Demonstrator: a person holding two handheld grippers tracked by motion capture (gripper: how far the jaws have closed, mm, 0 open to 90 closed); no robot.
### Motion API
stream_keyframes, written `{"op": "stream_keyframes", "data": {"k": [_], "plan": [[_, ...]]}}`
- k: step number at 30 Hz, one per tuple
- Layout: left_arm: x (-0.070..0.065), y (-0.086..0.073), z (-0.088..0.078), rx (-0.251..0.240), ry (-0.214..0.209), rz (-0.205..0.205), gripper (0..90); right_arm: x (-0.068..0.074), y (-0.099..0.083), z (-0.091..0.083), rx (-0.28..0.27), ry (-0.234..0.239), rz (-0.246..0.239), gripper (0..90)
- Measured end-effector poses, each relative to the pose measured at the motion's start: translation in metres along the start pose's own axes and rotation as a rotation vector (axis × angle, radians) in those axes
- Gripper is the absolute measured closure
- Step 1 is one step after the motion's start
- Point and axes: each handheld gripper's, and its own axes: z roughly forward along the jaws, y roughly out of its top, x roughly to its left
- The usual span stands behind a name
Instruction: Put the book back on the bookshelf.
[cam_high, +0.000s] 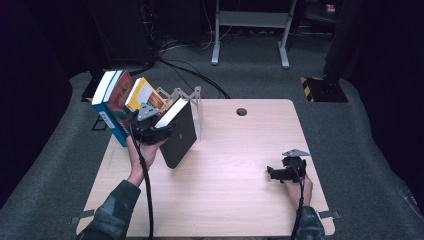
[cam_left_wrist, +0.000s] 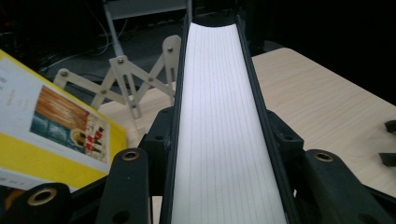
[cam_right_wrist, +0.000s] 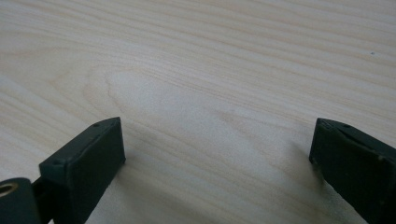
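Black book (cam_high: 177, 137) stands tilted in my left claw (cam_high: 152, 131), clamped across its page edge, long axis leaning toward the wooden rack (cam_high: 192, 102) just beside it.

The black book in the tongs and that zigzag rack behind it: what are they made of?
The black book looks like paper pages in a smooth black cover: its white edge shows fine page lines. The zigzag rack seems pale wood or board, matte, its flat slats joined by metal-looking rivets. The left tongs look like black matte plastic.
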Motion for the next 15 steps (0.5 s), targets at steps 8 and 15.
{"op": "stream_keyframes", "data": {"k": [8,15], "plan": [[0.011,0.011,0.022,-0.028,0.059,-0.08,54.1,0.0,0.0,0.0,0.0,0.0,0.0,2.7],[0.018,0.023,0.057,-0.053,0.102,-0.143,54.1,0.001,0.0,0.001,-0.006,-0.002,0.004,2.7]]}}
